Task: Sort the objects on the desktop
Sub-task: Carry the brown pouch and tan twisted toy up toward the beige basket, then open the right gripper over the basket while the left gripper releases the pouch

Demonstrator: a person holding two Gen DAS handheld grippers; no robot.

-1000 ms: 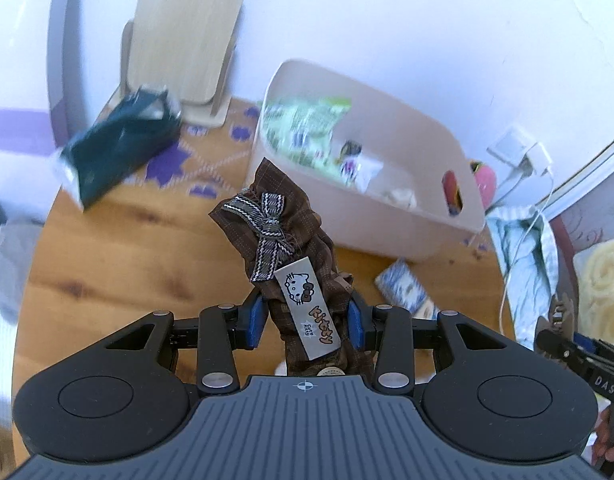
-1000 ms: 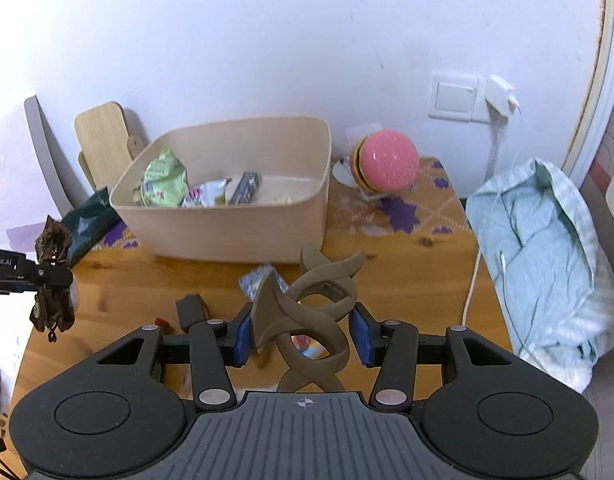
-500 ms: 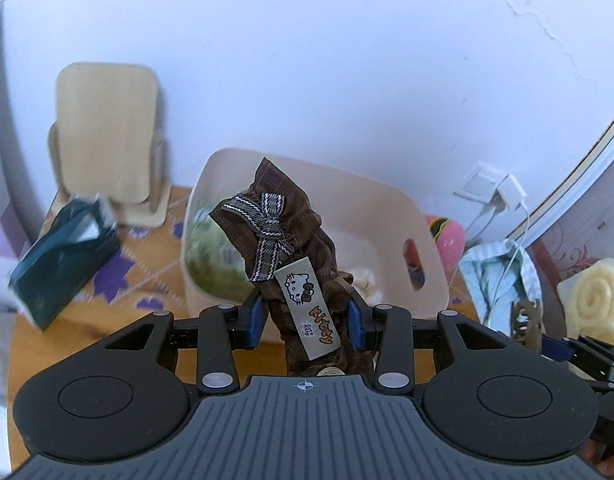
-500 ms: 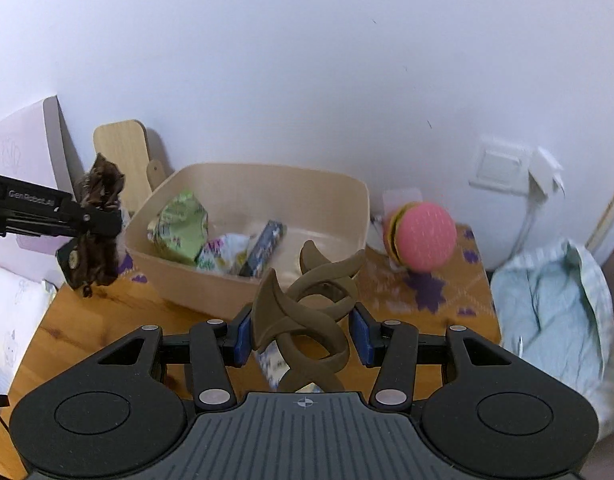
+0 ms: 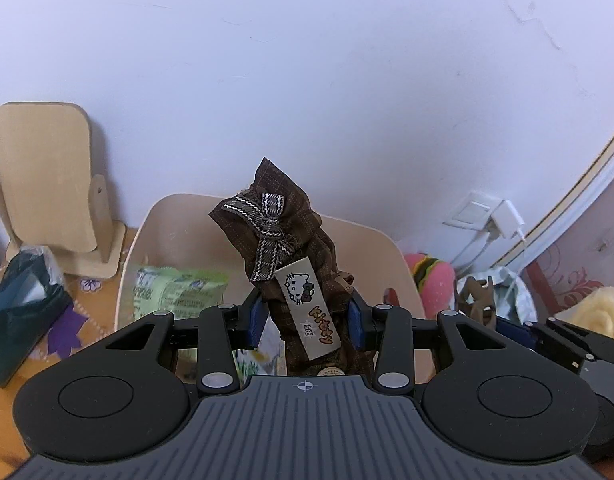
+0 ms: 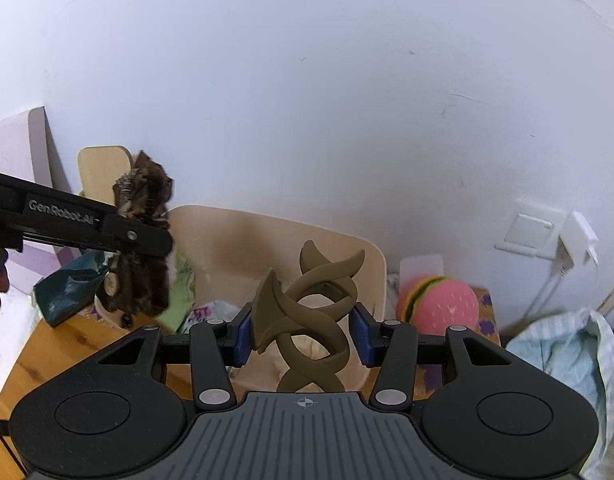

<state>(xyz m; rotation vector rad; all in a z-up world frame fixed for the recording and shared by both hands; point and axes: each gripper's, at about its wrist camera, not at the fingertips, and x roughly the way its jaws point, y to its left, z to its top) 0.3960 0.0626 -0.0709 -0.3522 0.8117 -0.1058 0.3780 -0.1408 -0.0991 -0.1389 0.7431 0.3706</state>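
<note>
My left gripper (image 5: 306, 322) is shut on a brown plaid fabric scrunchie with a bow and a Kitty tag (image 5: 285, 248), held above the near rim of the beige bin (image 5: 371, 240). The scrunchie also shows in the right wrist view (image 6: 143, 280), over the bin's left end (image 6: 235, 236). My right gripper (image 6: 303, 338) is shut on a brown twisted hair claw clip (image 6: 307, 308), held over the bin's right part. The clip shows at the right in the left wrist view (image 5: 477, 300). The bin holds a green snack packet (image 5: 175, 288) and other small items.
A wooden stand (image 5: 47, 184) leans at the wall left of the bin. A dark green packet (image 5: 19, 312) lies on the wooden table. A pink burger toy (image 6: 447, 304) sits right of the bin. A wall socket with charger (image 6: 575, 236) and a pale blue cloth (image 6: 567, 360) are at right.
Both grippers have risen and moved forward toward the bin, carrying their items. The table surface has dropped out of view and the bin is closer under both.
</note>
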